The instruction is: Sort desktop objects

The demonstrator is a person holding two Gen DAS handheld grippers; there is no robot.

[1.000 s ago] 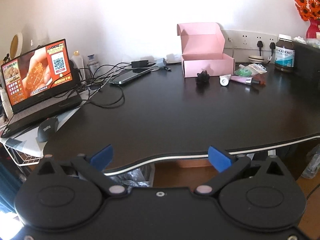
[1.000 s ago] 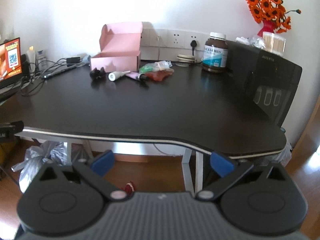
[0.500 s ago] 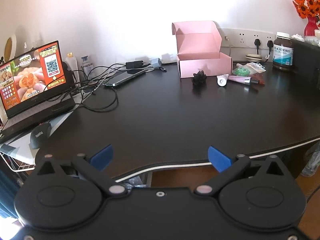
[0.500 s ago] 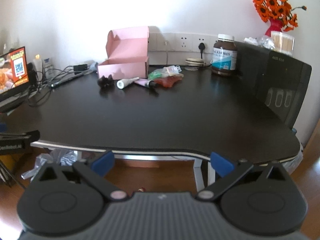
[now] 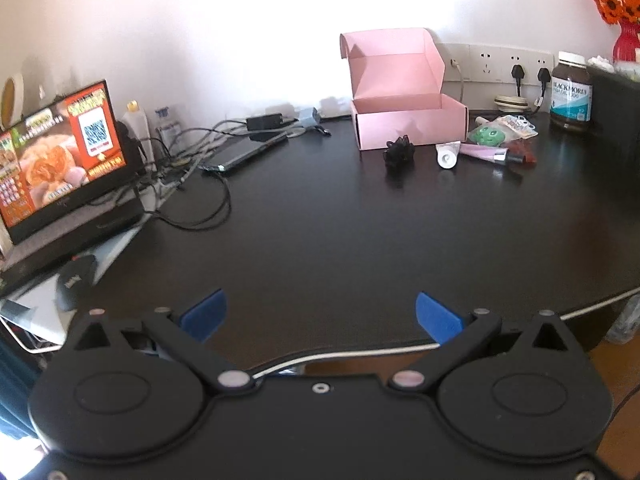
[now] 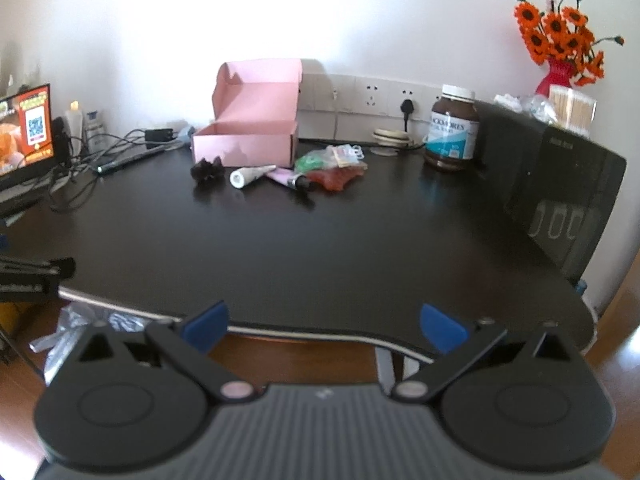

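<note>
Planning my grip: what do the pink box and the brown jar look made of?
Pink box: thin matte cardboard, judging by its folded flaps and creased, upright lid. Brown jar: glossy dark glass or plastic, I cannot tell which, with a white cap and a paper-like label.

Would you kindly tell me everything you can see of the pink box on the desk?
The pink box looks like folded cardboard, a shallow mailer with a hinged lid. It is open: the lid stands upright at the back, side flaps folded in, close to the wall. It rests flat on the dark desk near the far edge. What is inside cannot be seen. A small black object lies just in front of it; whether they touch is unclear. A white tube lies off its front right corner, apart from it.
</note>
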